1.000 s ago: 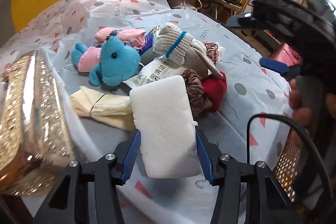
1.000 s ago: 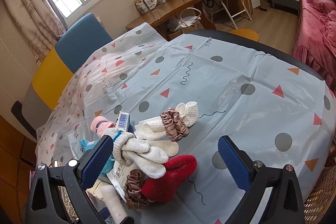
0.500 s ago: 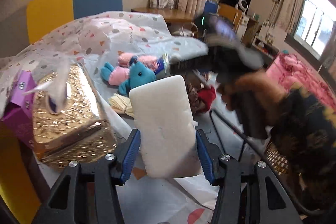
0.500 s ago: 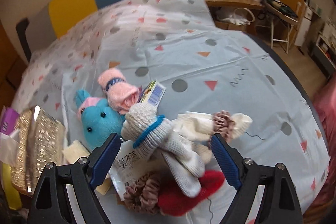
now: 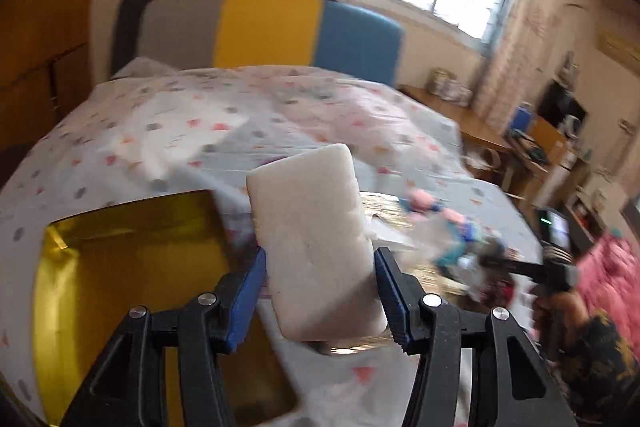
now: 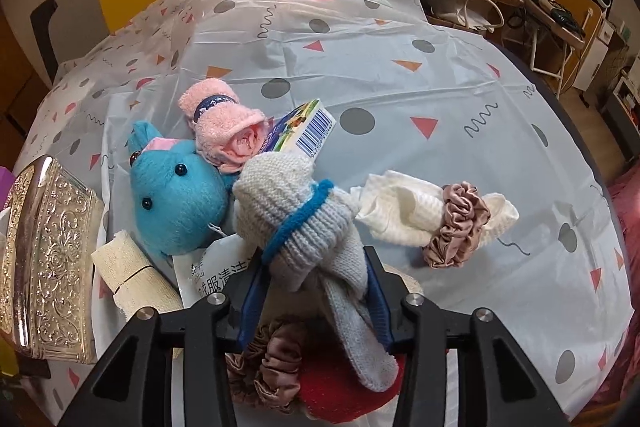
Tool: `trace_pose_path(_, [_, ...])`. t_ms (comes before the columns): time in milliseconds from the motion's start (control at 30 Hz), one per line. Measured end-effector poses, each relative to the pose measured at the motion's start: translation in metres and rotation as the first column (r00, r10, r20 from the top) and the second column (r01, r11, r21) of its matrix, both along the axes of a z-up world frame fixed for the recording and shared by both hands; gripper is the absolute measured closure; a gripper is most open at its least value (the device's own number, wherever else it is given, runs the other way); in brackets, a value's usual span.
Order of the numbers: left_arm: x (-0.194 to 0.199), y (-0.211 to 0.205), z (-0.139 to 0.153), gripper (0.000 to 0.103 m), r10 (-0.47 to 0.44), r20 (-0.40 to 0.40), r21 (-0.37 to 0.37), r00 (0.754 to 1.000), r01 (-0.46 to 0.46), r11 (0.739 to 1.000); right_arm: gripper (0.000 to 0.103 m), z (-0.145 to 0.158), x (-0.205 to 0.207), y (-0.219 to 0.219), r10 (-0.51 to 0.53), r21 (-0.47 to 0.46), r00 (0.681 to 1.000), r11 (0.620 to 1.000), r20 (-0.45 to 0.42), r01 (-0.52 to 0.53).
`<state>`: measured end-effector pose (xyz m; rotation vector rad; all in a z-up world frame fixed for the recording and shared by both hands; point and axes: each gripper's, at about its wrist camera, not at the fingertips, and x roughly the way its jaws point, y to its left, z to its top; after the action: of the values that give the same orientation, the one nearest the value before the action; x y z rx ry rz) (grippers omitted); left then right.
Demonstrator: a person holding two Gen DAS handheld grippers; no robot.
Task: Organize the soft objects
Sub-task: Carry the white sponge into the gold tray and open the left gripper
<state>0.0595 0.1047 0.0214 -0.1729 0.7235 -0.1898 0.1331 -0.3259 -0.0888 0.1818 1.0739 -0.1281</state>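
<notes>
ITEM 1 — white sponge [image 5: 316,247]. Held upright in the left gripper [image 5: 320,291], both blue pads pressed on its long sides at about half opening. Change: a moment ago it hung over the pile of soft things; now the view has swung and it hangs above the open gold box [image 5: 132,267], whose shiny yellow inside shows below and to the left. Judgement: the sponge is on its way into the box, with release as the step to come. Look: thick rounded block, rough matte surface, slightly pinched at the grip, so it will spring back when let go.

ITEM 2 — grey knit glove [image 6: 304,227] with a blue band. Change: the right gripper [image 6: 316,291] stood wide above the pile 1 second ago; its jaws have just been closing and now squeeze the glove at the cuff end, fingers trailing toward the camera. Judgement: a second pick is under way while the first is being stowed. Look: bunched, limp, likely to dangle once lifted.

ITEM 3 — remaining pile on the patterned tablecloth [image 6: 400,87]: blue plush toy [image 6: 176,203], pink rolled towel [image 6: 224,131], white cloth [image 6: 404,211] ringed by a brown scrunchie [image 6: 456,223], a second scrunchie and a red piece under the gripper. All await sorting.

ITEM 4 — gold lid [image 6: 48,247], embossed, lying at the left beside the pile.
</notes>
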Motion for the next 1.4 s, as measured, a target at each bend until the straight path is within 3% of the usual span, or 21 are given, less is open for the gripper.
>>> trace_pose_path(167, [0.046, 0.047, -0.034, 0.047, 0.125, -0.106, 0.024, 0.986, -0.123, 0.992, 0.058, 0.000, 0.002, 0.005, 0.012, -0.035, 1.000, 0.999, 0.001, -0.012])
trace_pose_path(300, [0.080, 0.065, -0.068, 0.047, 0.193, -0.206, 0.041, 0.959, -0.189, 0.981, 0.058, 0.001, 0.002, 0.008, 0.016, -0.067, 1.000, 0.998, 0.002, -0.016])
trace_pose_path(467, [0.114, 0.063, -0.096, 0.045, 0.216, -0.262, 0.087, 0.941, -0.200, 0.976, 0.058, 0.001, 0.002, 0.009, 0.021, -0.095, 1.000, 0.995, 0.006, -0.020])
trace_pose_path(567, [0.123, 0.060, -0.105, 0.038, 0.225, -0.273, 0.136, 0.935, -0.194, 0.971, 0.058, 0.001, 0.002, 0.010, 0.028, -0.110, 1.000, 0.994, 0.009, -0.027])
trace_pose_path(667, [0.115, 0.062, -0.106, 0.038, 0.227, -0.281, 0.115, 0.932, -0.202, 0.972, 0.058, 0.000, 0.002, 0.010, 0.028, -0.105, 1.000, 0.994, 0.009, -0.027])
trace_pose_path(767, [0.096, 0.063, -0.100, 0.036, 0.242, -0.231, 0.123, 0.942, -0.219, 0.968, 0.058, 0.001, 0.002, 0.008, 0.024, -0.092, 1.000, 0.995, 0.008, -0.023])
trace_pose_path(800, [0.087, 0.064, -0.096, 0.033, 0.242, -0.212, 0.105, 0.947, -0.224, 0.969, 0.058, 0.001, 0.002, 0.008, 0.025, -0.093, 1.000, 0.995, 0.009, -0.024])
trace_pose_path(867, [0.069, 0.068, -0.089, 0.015, 0.245, -0.167, 0.058, 0.955, -0.239, 0.969, 0.058, 0.001, 0.002, 0.009, 0.027, -0.100, 1.000, 0.995, 0.012, -0.025])
trace_pose_path(1000, [0.031, 0.074, -0.074, 0.006, 0.264, -0.082, 0.027, 0.961, -0.262, 0.965, 0.060, 0.002, 0.002, 0.010, 0.026, -0.116, 0.999, 0.993, 0.026, -0.022])
trace_pose_path(1233, [-0.016, 0.084, -0.064, 0.002, 0.295, -0.057, 0.037, 0.954, -0.293, 0.955, 0.062, 0.020, -0.003, 0.010, 0.041, -0.049, 0.991, 0.998, 0.127, -0.035])
trace_pose_path(1400, [-0.041, 0.091, -0.070, 0.000, 0.382, -0.046, 0.080, 0.923, -0.378, 0.922, 0.062, 0.018, -0.002, 0.008, 0.038, 0.011, 0.993, 0.999, 0.116, -0.040])
